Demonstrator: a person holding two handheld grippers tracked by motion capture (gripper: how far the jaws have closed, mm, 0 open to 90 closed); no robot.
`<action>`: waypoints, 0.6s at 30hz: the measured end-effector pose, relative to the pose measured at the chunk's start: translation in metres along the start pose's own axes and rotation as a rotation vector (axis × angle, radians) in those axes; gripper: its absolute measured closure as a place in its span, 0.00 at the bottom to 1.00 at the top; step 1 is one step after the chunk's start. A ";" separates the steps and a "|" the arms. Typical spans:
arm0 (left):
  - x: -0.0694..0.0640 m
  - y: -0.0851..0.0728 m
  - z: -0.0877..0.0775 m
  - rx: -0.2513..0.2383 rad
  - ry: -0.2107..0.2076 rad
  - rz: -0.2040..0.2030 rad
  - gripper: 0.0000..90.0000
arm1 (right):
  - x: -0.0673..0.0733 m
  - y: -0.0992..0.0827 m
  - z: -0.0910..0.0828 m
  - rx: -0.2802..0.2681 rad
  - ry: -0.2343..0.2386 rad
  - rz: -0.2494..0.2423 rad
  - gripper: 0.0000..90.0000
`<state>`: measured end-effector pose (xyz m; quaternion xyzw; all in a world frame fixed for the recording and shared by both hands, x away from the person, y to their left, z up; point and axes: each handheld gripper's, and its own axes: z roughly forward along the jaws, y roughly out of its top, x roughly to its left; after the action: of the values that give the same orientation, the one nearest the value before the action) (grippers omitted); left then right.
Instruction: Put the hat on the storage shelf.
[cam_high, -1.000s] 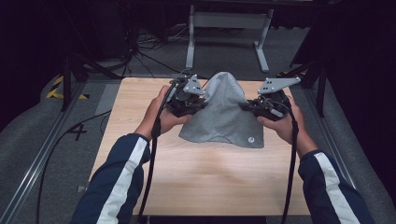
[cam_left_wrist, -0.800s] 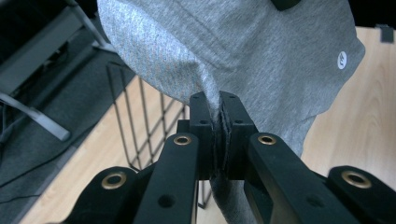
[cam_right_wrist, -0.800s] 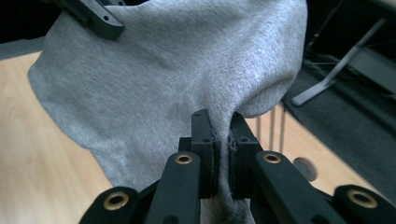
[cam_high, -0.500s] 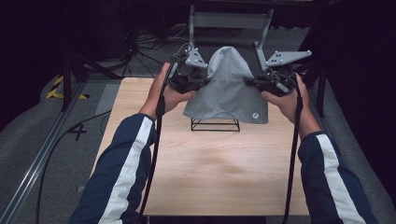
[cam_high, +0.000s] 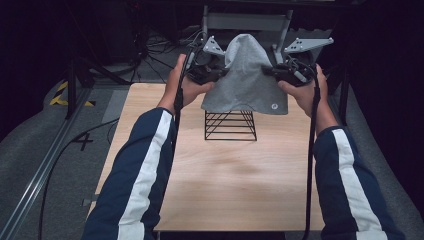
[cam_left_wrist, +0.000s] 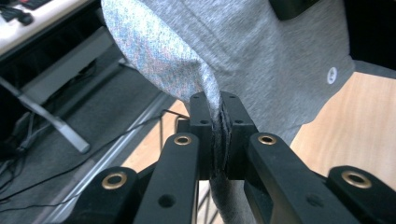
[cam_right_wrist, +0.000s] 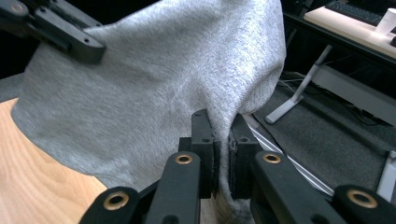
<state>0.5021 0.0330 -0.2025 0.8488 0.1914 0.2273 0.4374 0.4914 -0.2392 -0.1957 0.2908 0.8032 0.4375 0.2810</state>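
Cloth: a grey cloth (cam_high: 245, 80) hung in the air between the two claws, above the far part of the worktop (cam_high: 225, 185); its top rose to a rounded peak and its lower edge hung free, with a small round badge (cam_high: 274, 106) near the lower right corner.
Left claw: the left claw (cam_left_wrist: 218, 140) was pressed together on a fold of the cloth's left edge; in the left gripper view the fabric ran down between the two black pads and out below them.
Right claw: the right claw (cam_right_wrist: 223, 156) was pressed together on the cloth's right edge, the fabric pinched between its pads and draped away to the left in the right gripper view.
Hands: the left hand (cam_high: 187, 85) and right hand (cam_high: 305, 90) held the claws at about the same height, well apart, with the cloth spread between them.
Rack: a black wire rack (cam_high: 231, 125) stood on the worktop just under the cloth's lower edge; whether the cloth touched it could not be told.
Worktop: pale wood, bare in front of the rack.
Sleeves: dark blue with a white stripe, coming in from the bottom of the high view.
Cables: one black cable trailed down from each claw along the forearm.
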 end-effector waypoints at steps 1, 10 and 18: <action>0.002 0.000 0.002 0.000 0.012 0.001 0.95 | 0.000 0.001 0.001 -0.001 -0.005 -0.001 0.94; 0.010 0.000 0.010 -0.017 0.037 -0.025 0.95 | -0.005 0.006 0.010 -0.023 -0.043 0.009 0.94; 0.017 0.001 0.013 -0.025 0.050 -0.040 0.95 | -0.007 0.007 0.018 -0.031 -0.055 0.013 0.94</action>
<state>0.5236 0.0325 -0.2050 0.8334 0.2161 0.2420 0.4474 0.5104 -0.2313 -0.1963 0.3035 0.7865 0.4434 0.3046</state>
